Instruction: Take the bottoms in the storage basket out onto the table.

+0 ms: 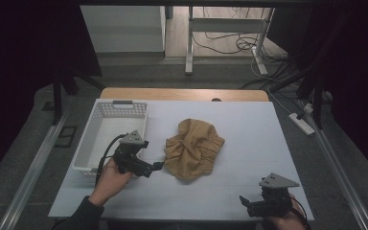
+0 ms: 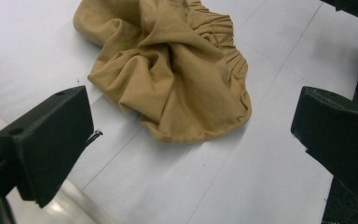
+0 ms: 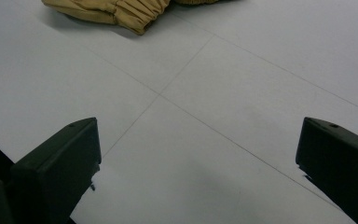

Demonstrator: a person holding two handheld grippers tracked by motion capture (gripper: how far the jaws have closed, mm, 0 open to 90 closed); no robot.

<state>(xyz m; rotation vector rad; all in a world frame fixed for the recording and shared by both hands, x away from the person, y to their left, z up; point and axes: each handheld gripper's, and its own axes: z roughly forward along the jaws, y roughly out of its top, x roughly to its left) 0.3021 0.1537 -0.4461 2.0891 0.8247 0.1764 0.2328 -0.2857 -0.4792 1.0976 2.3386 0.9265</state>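
Left claw (image 1: 159,166) wide open, empty, just short of crumpled mustard-yellow knit garment (image 1: 193,148); right claw (image 1: 244,202) open, idle. Risk: pinching one loose fold, so the garment drags along the tabletop.

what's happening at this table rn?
A person holds a gripper in each hand over a white table. The left gripper, jaws open, sits just short of a crumpled tan garment, not touching it. The right gripper waits open near the front edge. A white basket stands at left.
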